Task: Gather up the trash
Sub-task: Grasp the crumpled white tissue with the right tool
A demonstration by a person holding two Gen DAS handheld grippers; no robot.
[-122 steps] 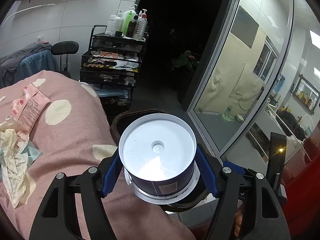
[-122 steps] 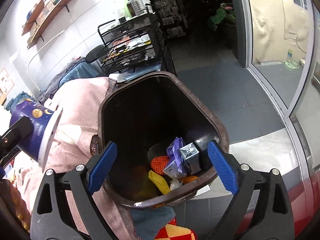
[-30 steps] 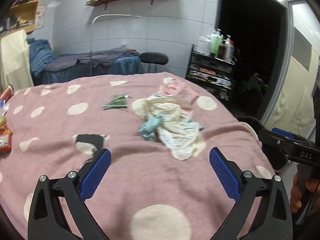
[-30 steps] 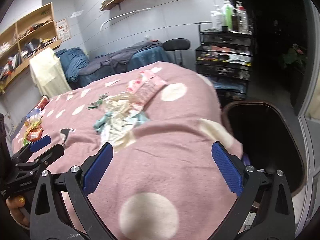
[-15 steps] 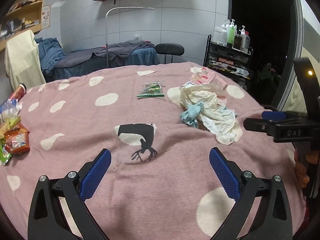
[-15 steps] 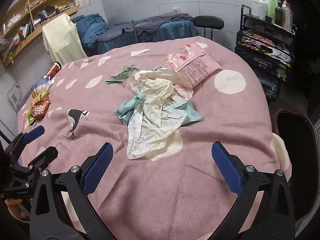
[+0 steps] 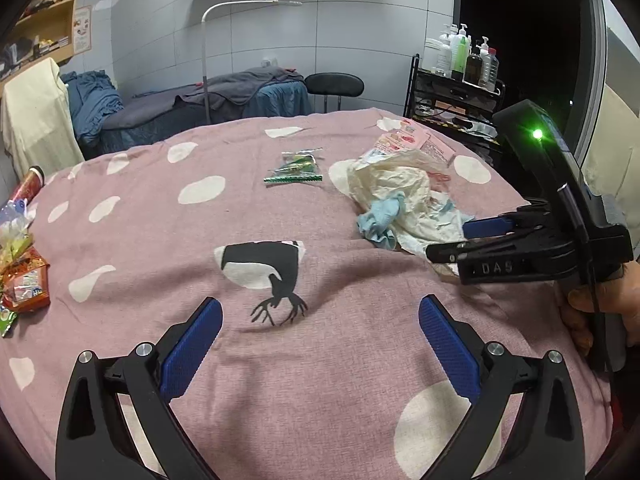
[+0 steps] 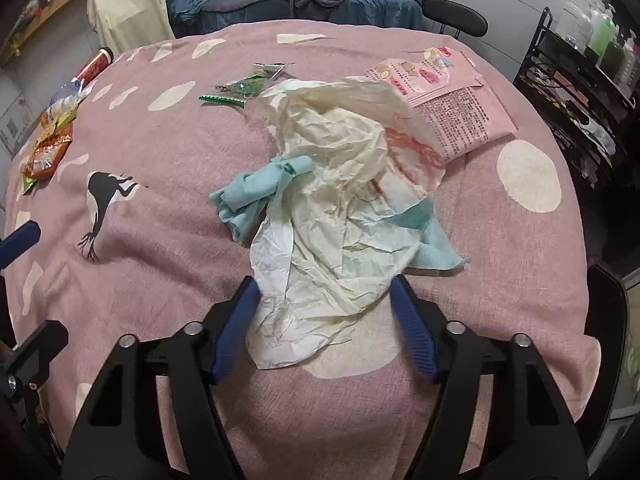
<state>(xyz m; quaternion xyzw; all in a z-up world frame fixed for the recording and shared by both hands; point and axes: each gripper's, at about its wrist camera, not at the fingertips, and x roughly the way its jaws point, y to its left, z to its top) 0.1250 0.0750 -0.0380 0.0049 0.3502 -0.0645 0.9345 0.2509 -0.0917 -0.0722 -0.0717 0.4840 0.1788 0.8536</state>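
Crumpled cream paper (image 8: 324, 248) between the closing pads (image 8: 236, 328) of the right hand-held gripper (image 8: 324, 328), not yet pinched.

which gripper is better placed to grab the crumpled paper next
Right. The right gripper already straddles the near edge of the crumpled paper, jaws closing around it. The left gripper hangs open over bare blanket, off to the side.

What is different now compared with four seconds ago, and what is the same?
The left gripper no longer holds the white-lidded tub and is open. The right gripper left the bin and is closing around the crumpled paper. The pink packet lies unmoved.
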